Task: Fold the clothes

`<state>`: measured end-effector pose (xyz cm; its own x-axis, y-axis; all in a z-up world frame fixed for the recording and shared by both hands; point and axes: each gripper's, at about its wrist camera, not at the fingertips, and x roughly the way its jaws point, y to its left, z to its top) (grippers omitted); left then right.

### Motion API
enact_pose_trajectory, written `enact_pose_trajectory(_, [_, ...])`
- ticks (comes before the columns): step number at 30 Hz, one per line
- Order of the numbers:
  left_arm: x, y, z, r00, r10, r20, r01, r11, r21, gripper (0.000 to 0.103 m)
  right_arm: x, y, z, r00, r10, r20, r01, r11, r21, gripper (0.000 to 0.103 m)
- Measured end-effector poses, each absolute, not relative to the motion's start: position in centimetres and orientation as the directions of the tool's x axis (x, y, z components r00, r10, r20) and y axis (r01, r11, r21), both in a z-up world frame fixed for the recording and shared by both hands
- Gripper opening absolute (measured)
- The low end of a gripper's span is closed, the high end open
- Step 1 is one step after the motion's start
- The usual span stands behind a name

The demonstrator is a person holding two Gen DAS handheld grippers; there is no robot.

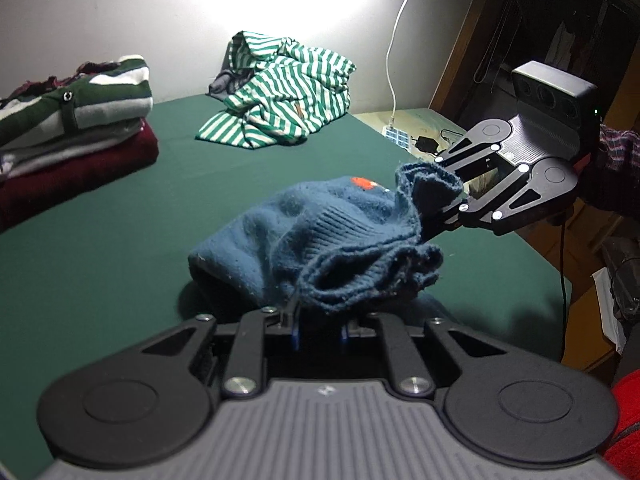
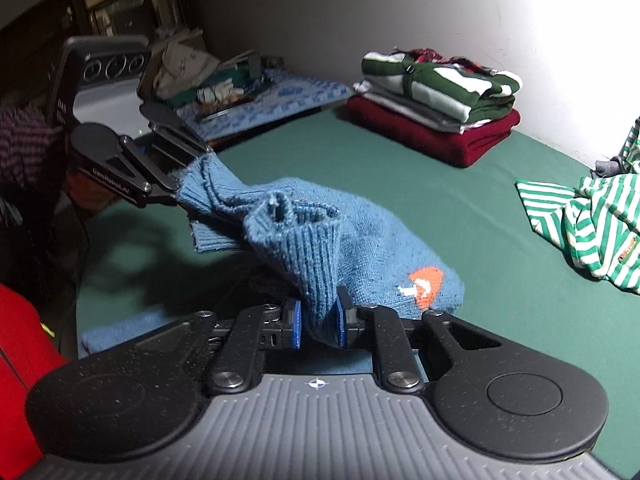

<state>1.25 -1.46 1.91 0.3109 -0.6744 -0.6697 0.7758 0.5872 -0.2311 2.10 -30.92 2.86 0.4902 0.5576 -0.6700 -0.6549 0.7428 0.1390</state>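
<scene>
Here, left claw [image 1: 318,330]: pressed together on a bunched edge of the blue knit sweater [image 1: 320,240]
Right claw [image 2: 318,326]: pinching a ribbed edge of the same sweater
Sweater: lifted between both claws, its body sagging onto the green bed [image 1: 120,248] near the front edge; orange patch visible
Folded stack [image 2: 440,92]: on the bed by the wall, maroon at the bottom
Striped shirt [image 1: 280,92]: crumpled on the bed against the wall, well apart from the stack
</scene>
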Motion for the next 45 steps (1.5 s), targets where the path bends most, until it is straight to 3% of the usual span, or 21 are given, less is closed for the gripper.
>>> enact_pose_trajectory(17, [-4.4,-2.5,-0.6,0.265,-0.630,-0.730,0.813,0.553,-0.182,0.013,-3.6,-28.4,-0.6,0.490,0.444,-0.750,-0.698,0.715,-0.033,0.019])
enact_pose_trajectory(20, [-4.8,-2.5,-0.9,0.267,-0.609,-0.747,0.821,0.549,-0.155,0.014,-4.1,-28.0,-1.0,0.502,0.429,-0.751,-0.690,0.722,-0.049,0.027])
enact_pose_trajectory(21, [-4.9,-2.4,-1.0,0.267,-0.602,-0.753,0.823,0.549,-0.147,0.014,-4.3,-27.8,-0.9,0.494,0.430,-0.756,-0.698,0.715,-0.049,0.038])
enact_pose_trajectory(22, [-5.0,-2.4,-1.0,0.267,-0.594,-0.759,0.825,0.548,-0.139,0.014,-4.8,-27.6,-0.6,0.489,0.431,-0.759,-0.706,0.706,-0.054,0.041])
enact_pose_trajectory(27, [-5.8,-0.7,-0.2,0.294,-0.568,-0.768,0.807,0.579,-0.119,0.014,-7.2,-27.9,1.9,0.460,0.434,-0.775,-0.720,0.692,-0.039,0.038])
enact_pose_trajectory(30, [-6.4,1.3,1.6,0.353,-0.577,-0.736,0.778,0.619,-0.113,0.025,-8.3,-29.9,4.2,0.506,0.449,-0.737,-0.651,0.759,0.016,0.038])
enact_pose_trajectory(33, [-6.0,2.1,2.8,0.407,-0.597,-0.692,0.747,0.654,-0.124,0.046,-8.3,-31.2,5.1,0.636,0.410,-0.653,-0.495,0.867,0.063,0.039])
enact_pose_trajectory(34, [-5.6,1.9,2.7,0.408,-0.597,-0.691,0.736,0.663,-0.138,0.054,-8.0,-31.5,5.0,0.664,0.399,-0.632,-0.443,0.891,0.097,0.039])
enact_pose_trajectory(40, [-1.4,2.7,-1.4,0.329,-0.670,-0.666,0.568,0.704,-0.427,0.055,-5.5,-32.1,0.4,0.681,0.351,-0.643,-0.098,0.914,0.395,0.040])
enact_pose_trajectory(45, [1.1,3.4,-4.2,0.265,-0.737,-0.622,0.390,0.672,-0.629,0.055,-5.4,-31.8,-2.1,0.661,0.364,-0.656,0.044,0.854,0.518,0.042])
